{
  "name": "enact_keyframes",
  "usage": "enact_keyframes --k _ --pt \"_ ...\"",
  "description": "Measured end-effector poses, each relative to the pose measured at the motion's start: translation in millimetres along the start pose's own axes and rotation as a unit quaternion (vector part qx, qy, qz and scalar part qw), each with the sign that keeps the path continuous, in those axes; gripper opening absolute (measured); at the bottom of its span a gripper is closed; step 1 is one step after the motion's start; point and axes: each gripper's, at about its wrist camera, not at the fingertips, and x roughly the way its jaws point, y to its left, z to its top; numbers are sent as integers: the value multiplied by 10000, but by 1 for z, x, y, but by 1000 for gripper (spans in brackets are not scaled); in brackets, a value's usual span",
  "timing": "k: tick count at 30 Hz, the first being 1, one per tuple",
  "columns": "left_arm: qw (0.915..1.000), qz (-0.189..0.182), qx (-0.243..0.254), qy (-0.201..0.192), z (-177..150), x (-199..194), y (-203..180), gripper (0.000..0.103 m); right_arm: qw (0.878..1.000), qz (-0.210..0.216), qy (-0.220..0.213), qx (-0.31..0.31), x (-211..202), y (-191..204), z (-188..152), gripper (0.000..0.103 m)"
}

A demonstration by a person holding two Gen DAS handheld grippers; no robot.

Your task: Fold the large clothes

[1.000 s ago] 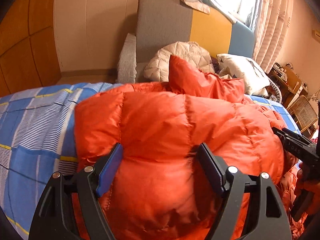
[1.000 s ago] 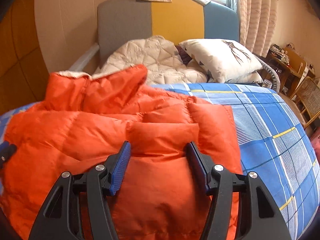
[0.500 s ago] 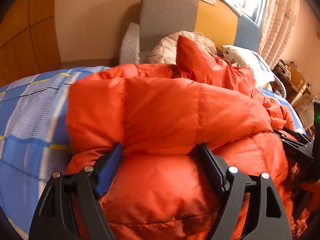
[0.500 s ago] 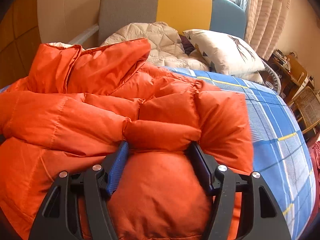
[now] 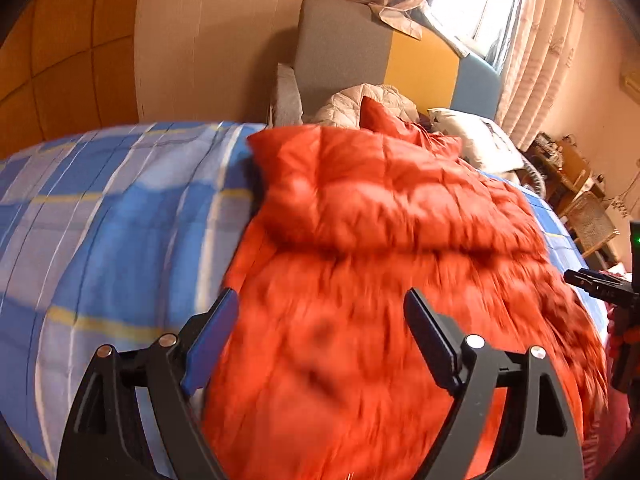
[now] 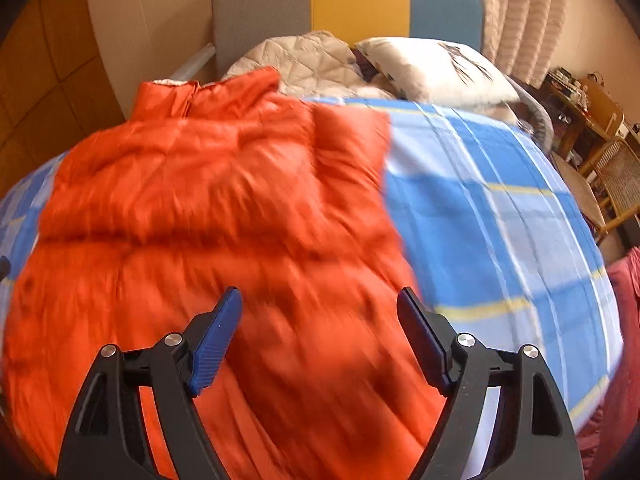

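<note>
An orange puffer jacket (image 5: 384,216) lies on the blue checked bedspread (image 5: 120,216), its upper part folded over the lower part in a thick ridge. My left gripper (image 5: 320,308) hovers above the jacket's near half, jaws opening, pads clear of the fabric. In the right wrist view the same jacket (image 6: 208,184) fills the left and middle, collar toward the headboard. My right gripper (image 6: 320,304) hangs over its near right part, jaws opening, nothing pinched between them. The right gripper's tip (image 5: 596,282) also shows at the left view's right edge. Both views are motion-blurred.
A beige quilted garment (image 6: 304,60) and a white pillow (image 6: 436,68) lie by the grey, yellow and blue headboard (image 6: 352,4). Bare bedspread (image 6: 488,216) spreads right of the jacket. A wicker chair (image 6: 616,176) and cluttered shelf stand at the right, and red cloth (image 6: 624,320) at the bed's edge.
Both grippers let go of the jacket's folded part and pulled back toward me. The fold now lies flat on the lower half, farther away, and both jaws stand wider.
</note>
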Motion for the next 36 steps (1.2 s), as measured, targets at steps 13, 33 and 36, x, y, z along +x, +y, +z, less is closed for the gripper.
enact_keyframes --k 13,33,36 --pt "9939 -547 -734 621 -128 -64 44 61 9920 743 622 814 -53 -69 -151 62" --pt "9818 -1795 -596 -173 -164 -194 42 6 9849 1683 -411 17 -187 -57 -183 11" --pt "9794 -1889 -626 -343 -152 -200 43 6 9817 1784 -648 181 -190 -60 -174 11"
